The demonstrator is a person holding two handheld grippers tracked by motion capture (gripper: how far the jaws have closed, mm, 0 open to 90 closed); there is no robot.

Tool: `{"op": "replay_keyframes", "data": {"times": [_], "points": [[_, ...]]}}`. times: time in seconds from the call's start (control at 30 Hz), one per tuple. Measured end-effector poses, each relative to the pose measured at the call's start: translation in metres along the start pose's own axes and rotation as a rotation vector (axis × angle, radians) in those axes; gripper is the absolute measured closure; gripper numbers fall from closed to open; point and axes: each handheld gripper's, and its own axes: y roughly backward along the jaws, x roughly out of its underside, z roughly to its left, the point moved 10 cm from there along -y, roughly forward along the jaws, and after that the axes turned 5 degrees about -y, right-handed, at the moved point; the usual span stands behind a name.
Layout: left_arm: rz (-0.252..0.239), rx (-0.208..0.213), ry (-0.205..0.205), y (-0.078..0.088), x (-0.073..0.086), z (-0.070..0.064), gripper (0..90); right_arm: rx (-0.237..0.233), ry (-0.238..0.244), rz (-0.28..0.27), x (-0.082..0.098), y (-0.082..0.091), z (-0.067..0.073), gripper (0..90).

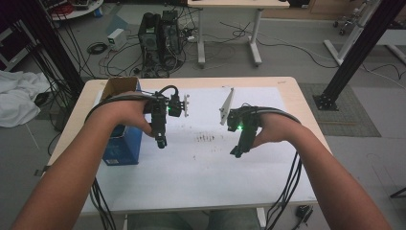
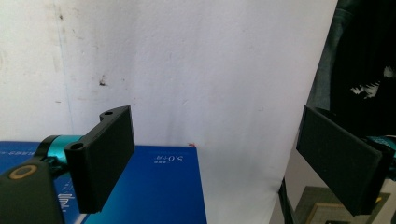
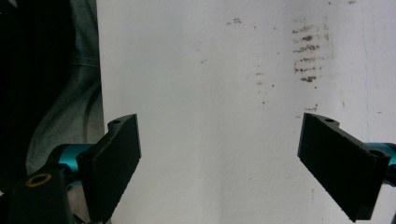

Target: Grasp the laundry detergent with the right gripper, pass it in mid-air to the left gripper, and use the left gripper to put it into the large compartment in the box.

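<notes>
High view: both grippers idle over tabletop

Left gripper hovers w/ jaws apart, blue box just beside and below its left jaw. Right gripper jaws apart too, over bare white sheet. Approach box square-on, close on one wall. Box contents hidden.

Beyond the wooden table with its stained white sheet, a computer tower sits among floor cables, a white cloth heaped at far left
</notes>
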Motion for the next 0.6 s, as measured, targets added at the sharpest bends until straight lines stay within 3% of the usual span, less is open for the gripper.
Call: {"op": "replay_keyframes", "data": {"times": [0.6], "points": [[-0.002, 0.005, -0.021, 0.0047, -0.0012, 0.0045, 11.3, -0.003, -0.02, 0.011, 0.0061, 0.0042, -0.0069, 12.4]]}}
